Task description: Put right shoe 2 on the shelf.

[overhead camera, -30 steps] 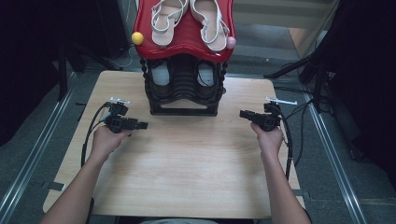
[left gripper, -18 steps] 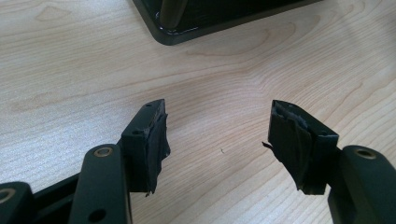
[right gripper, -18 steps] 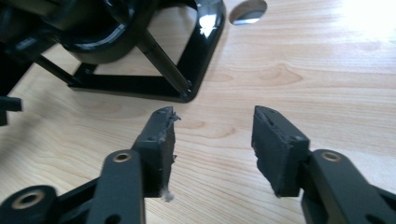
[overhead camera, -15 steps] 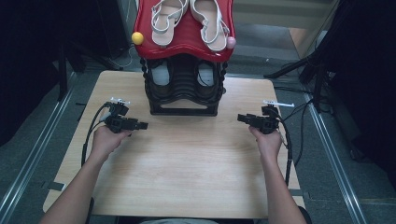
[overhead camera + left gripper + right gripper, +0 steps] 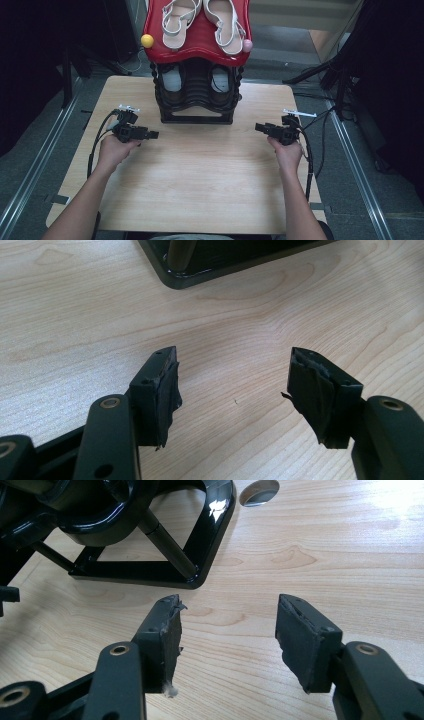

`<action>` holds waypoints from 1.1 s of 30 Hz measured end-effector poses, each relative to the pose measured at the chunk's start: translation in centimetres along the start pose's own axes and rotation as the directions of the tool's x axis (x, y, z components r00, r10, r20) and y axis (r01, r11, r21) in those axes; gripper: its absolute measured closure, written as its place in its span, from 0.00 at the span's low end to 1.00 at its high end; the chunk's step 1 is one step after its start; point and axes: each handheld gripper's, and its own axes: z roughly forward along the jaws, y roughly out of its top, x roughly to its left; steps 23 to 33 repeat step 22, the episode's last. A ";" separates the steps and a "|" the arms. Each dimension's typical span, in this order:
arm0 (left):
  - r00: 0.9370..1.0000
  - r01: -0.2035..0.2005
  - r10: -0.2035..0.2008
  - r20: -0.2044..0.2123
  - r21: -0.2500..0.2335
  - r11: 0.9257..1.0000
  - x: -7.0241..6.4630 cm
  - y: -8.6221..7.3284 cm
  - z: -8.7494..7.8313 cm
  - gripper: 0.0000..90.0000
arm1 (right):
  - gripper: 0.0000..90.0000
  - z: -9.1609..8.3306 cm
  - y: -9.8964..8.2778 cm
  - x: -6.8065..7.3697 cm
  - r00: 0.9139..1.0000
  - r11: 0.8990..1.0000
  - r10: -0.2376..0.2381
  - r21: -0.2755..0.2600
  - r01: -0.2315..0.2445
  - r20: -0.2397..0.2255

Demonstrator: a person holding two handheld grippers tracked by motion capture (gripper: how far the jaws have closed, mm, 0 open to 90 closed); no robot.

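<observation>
A black shoe rack (image 5: 196, 119) with a red top shelf (image 5: 200, 47) stands at the table's far middle. Two pale sandals (image 5: 176, 22) lie on the red shelf, and a pair of shoes (image 5: 172, 80) sits in the tier below. My left gripper (image 5: 152, 134) hovers left of the rack's base and points right, open with bare wood between its pads (image 5: 232, 357). My right gripper (image 5: 258, 127) is right of the base and points left. Its jaws have just been opening and stand wide with nothing between them (image 5: 227, 602).
The wooden table (image 5: 200, 180) stretches toward the person between both forearms. A yellow ball (image 5: 147, 41) and a pink ball (image 5: 247, 46) cap the red shelf's corners. The rack's base frame (image 5: 150, 575) lies close ahead of the right jaws. Cables trail from both grippers.
The right gripper has drifted slightly left toward the rack. The left hand and the rack have stayed where they were.
</observation>
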 end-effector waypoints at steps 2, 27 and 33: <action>1.000 0.000 0.000 0.001 -0.001 1.000 0.0 0.0 0.0 0.42 | 0.50 0.0 0.0 0.0 1.000 1.000 -0.003 0.002 0.003 0.003; 1.000 -0.011 0.011 -0.001 -0.002 1.000 0.1 -0.1 0.3 0.40 | 0.50 0.1 -0.2 -0.2 1.000 1.000 -0.012 -0.013 0.012 0.009; 1.000 -0.011 0.011 -0.001 -0.002 1.000 0.1 -0.1 0.3 0.40 | 0.50 0.1 -0.2 -0.2 1.000 1.000 -0.012 -0.013 0.012 0.009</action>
